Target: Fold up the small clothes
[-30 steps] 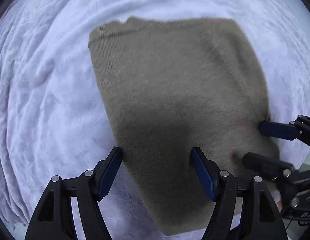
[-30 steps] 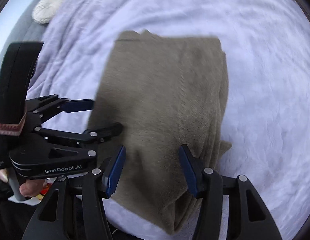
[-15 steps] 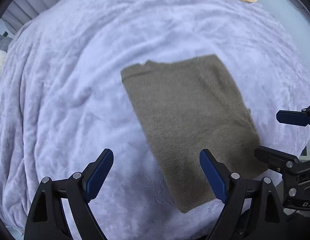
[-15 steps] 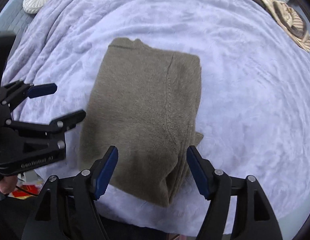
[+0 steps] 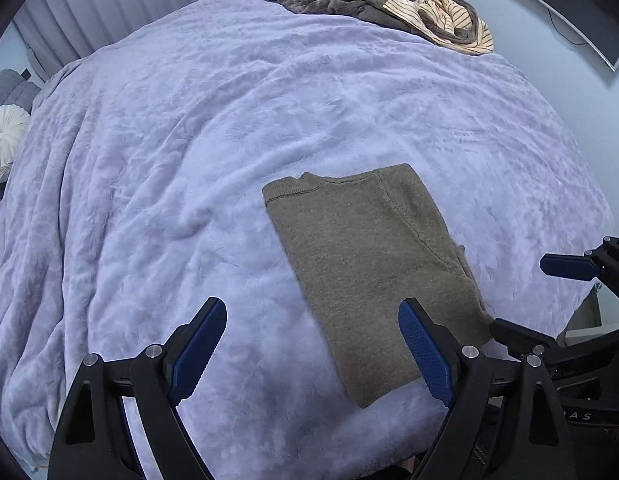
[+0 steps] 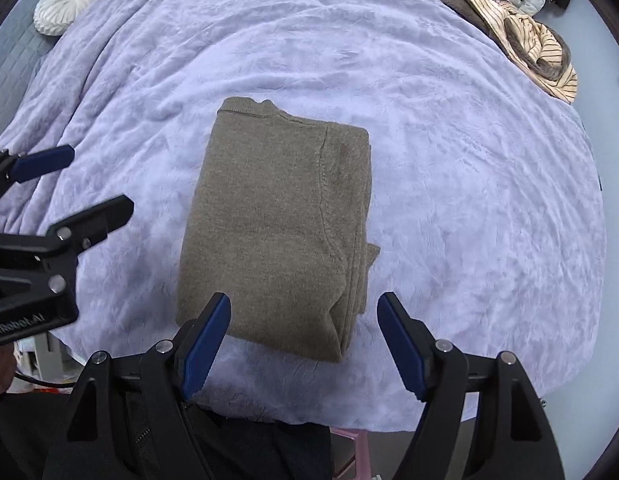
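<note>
Right wrist view looks almost straight down on the sweater [image 6: 277, 216], a folded olive-brown knit lying flat on the bed [image 6: 449, 152], near the edge closest to me. Its long axis runs away from me, ribbed neckline at the far end, thick stacked fold at the near end. My right gripper [image 6: 303, 344] hangs above that near end, clear of the cloth. Its blue-padded fingers [image 6: 205, 344] have just been opening and now stand wide with nothing between them.

My left gripper [image 5: 313, 356] is off the sweater's left edge, also raised. Its fingers [image 5: 423, 356] spread wide and hold nothing. In the left wrist view the sweater [image 5: 373, 264] lies ahead and to the right, so my right hand is the nearer 1 to it.

The knit looks soft, fuzzy and fairly thick, with a raised seam curving down its right part and several layers showing along the right edge, where a small flap sticks out. The bed's pale lilac cover is plush and rumpled.

I judge this piece folded. Any next garment would come from the pile [image 5: 393, 4] at the far edge, striped cream and brown cloth well apart from both hands.
</note>
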`<move>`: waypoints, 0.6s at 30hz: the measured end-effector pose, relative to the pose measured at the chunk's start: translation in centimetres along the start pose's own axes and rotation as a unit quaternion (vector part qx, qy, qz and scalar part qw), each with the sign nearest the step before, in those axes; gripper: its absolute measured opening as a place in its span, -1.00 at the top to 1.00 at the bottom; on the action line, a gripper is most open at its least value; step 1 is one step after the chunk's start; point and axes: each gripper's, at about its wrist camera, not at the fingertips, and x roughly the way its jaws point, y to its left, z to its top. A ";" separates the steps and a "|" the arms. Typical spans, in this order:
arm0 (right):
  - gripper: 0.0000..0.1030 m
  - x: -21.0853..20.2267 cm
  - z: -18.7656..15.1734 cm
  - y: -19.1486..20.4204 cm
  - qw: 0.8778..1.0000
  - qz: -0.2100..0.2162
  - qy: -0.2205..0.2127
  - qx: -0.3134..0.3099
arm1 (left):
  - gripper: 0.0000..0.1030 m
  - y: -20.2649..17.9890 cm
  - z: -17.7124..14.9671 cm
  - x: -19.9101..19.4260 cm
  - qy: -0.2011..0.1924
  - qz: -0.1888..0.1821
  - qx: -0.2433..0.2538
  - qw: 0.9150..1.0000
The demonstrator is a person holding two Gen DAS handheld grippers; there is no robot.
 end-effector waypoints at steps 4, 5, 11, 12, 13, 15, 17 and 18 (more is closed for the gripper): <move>-0.53 -0.8 -0.7 0.7 1.000 -0.008 0.000 0.001 | -0.72 -0.3 -0.8 -1.0 -0.018 0.039 0.016 0.999; -0.53 -1.1 -0.9 0.8 1.000 -0.011 -0.002 0.004 | -0.72 -0.4 -0.9 -1.2 -0.020 0.038 0.019 0.999; -0.53 -2.4 -1.9 1.0 1.000 -0.020 0.001 0.020 | -0.72 -0.6 -2.4 -1.7 -0.007 0.020 0.023 0.999; -0.52 -2.6 -2.1 1.0 1.000 -0.024 0.002 0.020 | -0.72 -0.8 -2.5 -1.7 -0.003 0.019 0.024 1.000; -0.52 -2.8 -2.2 1.1 0.999 -0.027 0.002 0.019 | -0.72 -0.9 -2.7 -1.7 0.001 0.014 0.025 1.000; -0.52 -3.1 -2.5 1.1 1.000 -0.028 0.000 0.013 | -0.72 -1.2 -2.7 -1.9 0.004 0.008 0.026 1.000; -0.52 -3.1 -2.4 1.0 1.000 -0.028 -0.001 0.003 | -0.72 -1.4 -2.5 -2.3 0.002 0.010 0.028 1.000; -0.52 -3.0 -2.3 1.0 1.000 -0.029 -0.001 -0.003 | -0.72 -1.5 -2.3 -2.5 0.002 0.015 0.025 1.000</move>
